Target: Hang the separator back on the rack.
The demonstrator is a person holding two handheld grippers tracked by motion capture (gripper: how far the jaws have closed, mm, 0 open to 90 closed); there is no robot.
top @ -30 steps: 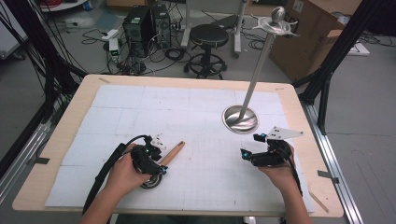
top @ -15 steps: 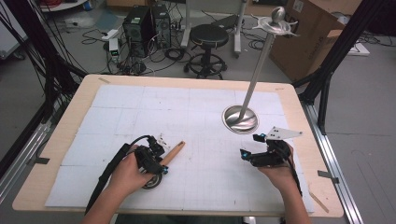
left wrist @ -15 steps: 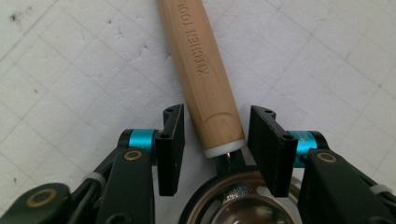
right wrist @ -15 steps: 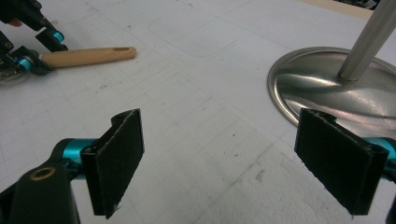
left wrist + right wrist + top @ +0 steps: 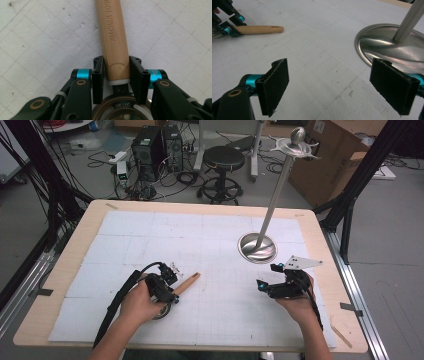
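The left claw (image 5: pixel 117 75) has just been closing and now pinches the round pale wooden handle (image 5: pixel 113 37) of a steel kitchen strainer, lying flat on the white gridded tabletop (image 5: pixel 210 240) well left of the polished steel stand base (image 5: pixel 257 247). Squeeze firmly at the handle's root before lifting. The right claw (image 5: pixel 342 82) rests spread wide beside that base.

The left tool (image 5: pixel 170 282) and hand cover the utensil's metal head beside the wooden handle (image 5: pixel 187 283). In the left gripper view, that handle (image 5: pixel 112 35) runs off the top edge, and the head's stamped lettering is too small to read.
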